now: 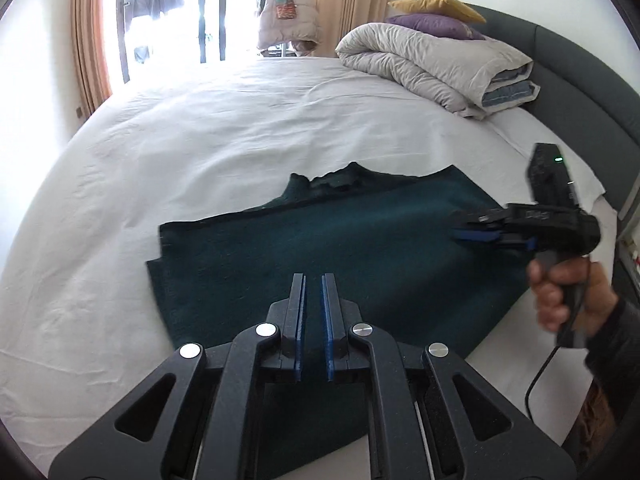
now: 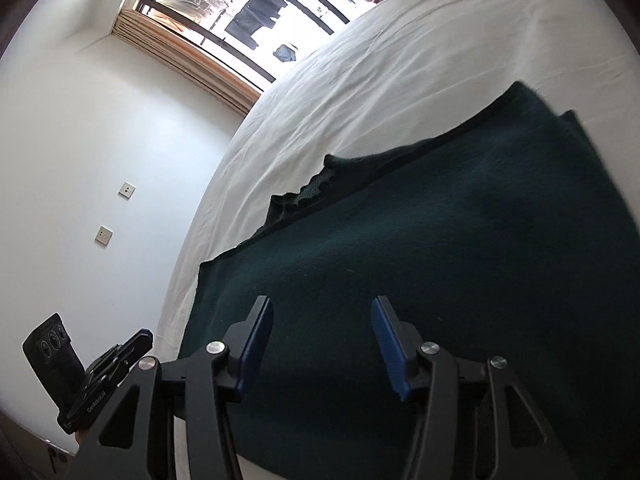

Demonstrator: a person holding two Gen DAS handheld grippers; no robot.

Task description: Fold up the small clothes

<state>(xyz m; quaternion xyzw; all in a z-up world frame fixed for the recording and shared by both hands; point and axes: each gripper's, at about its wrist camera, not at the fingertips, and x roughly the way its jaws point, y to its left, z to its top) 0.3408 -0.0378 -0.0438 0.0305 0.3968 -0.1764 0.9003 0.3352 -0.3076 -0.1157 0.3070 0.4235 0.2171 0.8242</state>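
A dark green knitted garment (image 1: 340,248) lies flat on the white bed sheet (image 1: 200,140), its ribbed collar at the far edge. My left gripper (image 1: 314,280) hovers over the garment's near part, its jaws nearly closed with a narrow gap and nothing between them. My right gripper (image 1: 460,232) is seen from the side over the garment's right part in the left wrist view. In the right wrist view the right gripper (image 2: 322,308) is open and empty above the garment (image 2: 440,260). The left gripper (image 2: 136,340) shows at the lower left there.
A rolled beige duvet (image 1: 432,64) with purple and yellow pillows (image 1: 436,12) lies at the bed's far right by the dark green headboard (image 1: 580,64). A window with curtains (image 1: 92,32) stands beyond the bed. Wall sockets (image 2: 116,212) are on the white wall.
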